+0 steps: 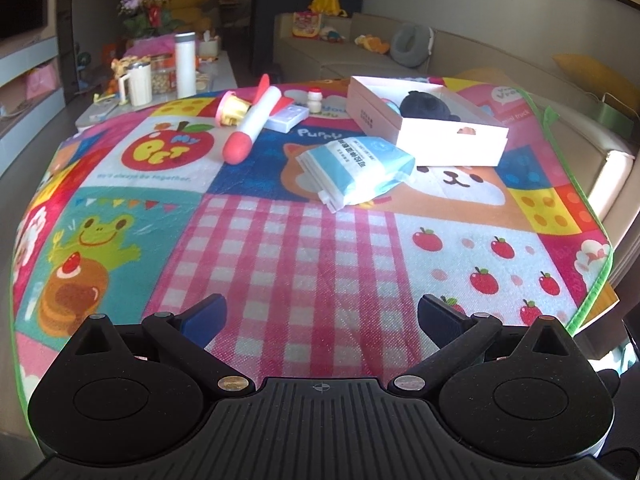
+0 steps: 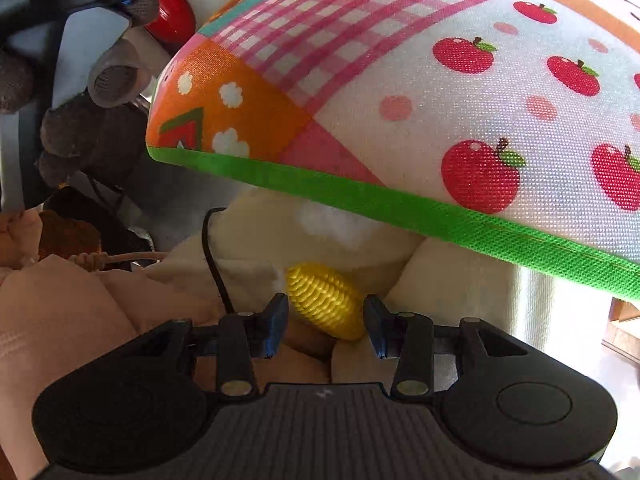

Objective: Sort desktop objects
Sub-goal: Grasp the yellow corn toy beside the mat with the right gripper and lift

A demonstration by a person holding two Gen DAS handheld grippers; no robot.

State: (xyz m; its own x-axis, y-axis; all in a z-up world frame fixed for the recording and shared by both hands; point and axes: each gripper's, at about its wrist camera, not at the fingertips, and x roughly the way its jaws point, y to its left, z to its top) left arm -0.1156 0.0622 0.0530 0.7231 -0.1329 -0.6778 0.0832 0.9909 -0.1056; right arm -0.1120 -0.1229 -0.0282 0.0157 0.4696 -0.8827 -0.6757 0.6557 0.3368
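Note:
In the left wrist view my left gripper (image 1: 322,312) is open and empty, low over the pink checked part of the colourful mat (image 1: 280,248). Ahead lie a blue-white tissue pack (image 1: 356,168), a big red-tipped white pen (image 1: 252,126), a small white box (image 1: 288,117), a tiny bottle (image 1: 315,100) and a yellow-pink toy (image 1: 230,110). An open pink-white box (image 1: 436,128) holds a dark plush item (image 1: 428,106). In the right wrist view my right gripper (image 2: 326,326) is below the mat's green edge (image 2: 400,204), jaws apart around a yellow knitted corn toy (image 2: 324,300), touching or not I cannot tell.
Beyond the mat stand a side table with a white flask (image 1: 185,64) and mug (image 1: 138,84), and a beige sofa (image 1: 360,48). In the right wrist view a black cable (image 2: 212,256), cream cushions (image 2: 256,240) and pink fabric (image 2: 60,320) lie under the mat's edge.

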